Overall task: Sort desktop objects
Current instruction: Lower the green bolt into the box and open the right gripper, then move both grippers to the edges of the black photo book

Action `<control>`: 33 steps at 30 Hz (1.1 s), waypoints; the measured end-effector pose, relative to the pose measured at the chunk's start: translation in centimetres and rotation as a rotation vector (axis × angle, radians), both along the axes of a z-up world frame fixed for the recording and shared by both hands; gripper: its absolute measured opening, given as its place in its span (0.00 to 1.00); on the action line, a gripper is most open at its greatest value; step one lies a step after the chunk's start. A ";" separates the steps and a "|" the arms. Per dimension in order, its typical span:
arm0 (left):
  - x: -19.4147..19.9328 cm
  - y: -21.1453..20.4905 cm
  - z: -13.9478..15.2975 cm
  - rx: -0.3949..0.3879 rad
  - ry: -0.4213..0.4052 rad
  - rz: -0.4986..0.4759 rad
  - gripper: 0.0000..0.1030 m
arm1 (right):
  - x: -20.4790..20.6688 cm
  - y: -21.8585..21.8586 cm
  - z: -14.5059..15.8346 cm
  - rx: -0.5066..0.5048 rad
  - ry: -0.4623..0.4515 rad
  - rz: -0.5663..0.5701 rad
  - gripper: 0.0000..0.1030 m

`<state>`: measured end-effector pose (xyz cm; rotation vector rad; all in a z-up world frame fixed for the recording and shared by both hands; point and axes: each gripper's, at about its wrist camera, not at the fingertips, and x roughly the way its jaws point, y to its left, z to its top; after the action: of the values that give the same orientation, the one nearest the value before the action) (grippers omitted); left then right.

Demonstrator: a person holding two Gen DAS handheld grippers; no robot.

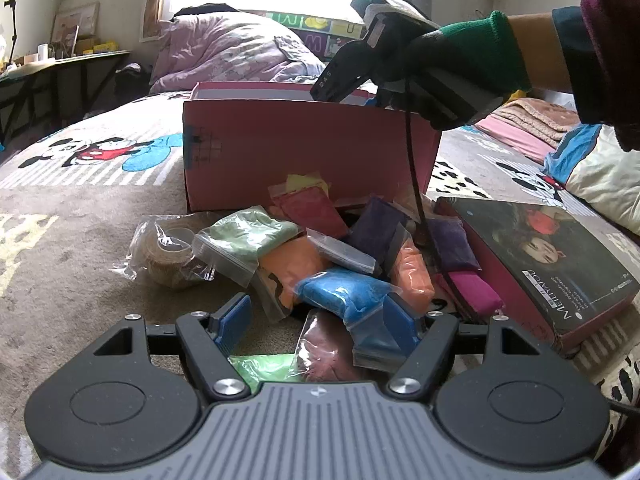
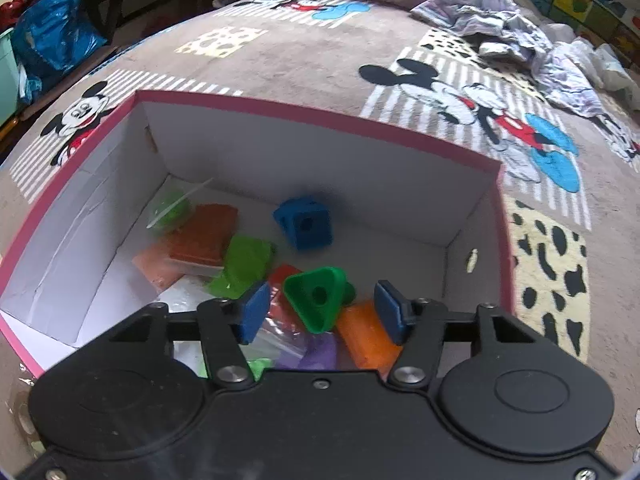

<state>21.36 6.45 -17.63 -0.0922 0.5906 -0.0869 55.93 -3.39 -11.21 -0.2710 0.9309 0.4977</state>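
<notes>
A pink box (image 1: 304, 148) stands on the Mickey Mouse blanket, with a pile of zip bags of coloured clay in front of it. My left gripper (image 1: 316, 328) is open low over the pile, next to a blue bag (image 1: 344, 292). My right gripper (image 2: 324, 312) is open above the box's white inside (image 2: 248, 160), seen from outside in the left wrist view (image 1: 384, 40). A green triangular block (image 2: 316, 296) is between its fingers, apart from both pads. A blue cube block (image 2: 306, 226) and several clay bags lie on the box floor.
The box lid (image 1: 536, 264) lies right of the pile. A bagged roll of twine (image 1: 168, 256) lies to its left. Pillows and bedding (image 1: 224, 48) are behind the box, and folded cloth (image 1: 528, 120) at the right.
</notes>
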 end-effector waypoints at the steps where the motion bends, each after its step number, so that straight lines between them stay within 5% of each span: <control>1: 0.0 0.0 0.0 0.001 -0.001 0.000 0.70 | -0.1 -0.2 0.2 0.008 -0.002 -0.004 0.56; 16: -0.4 0.2 0.0 -0.010 0.005 0.016 0.70 | -10.0 -6.7 5.6 0.206 -0.123 0.052 0.59; 33: -1.5 -0.8 0.0 0.035 -0.015 -0.002 0.70 | -21.4 -19.9 1.9 0.364 -0.087 -0.157 0.70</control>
<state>19.82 5.69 -17.64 -0.0568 0.5769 -0.0790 34.57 -23.34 -9.26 0.1092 0.7533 0.4965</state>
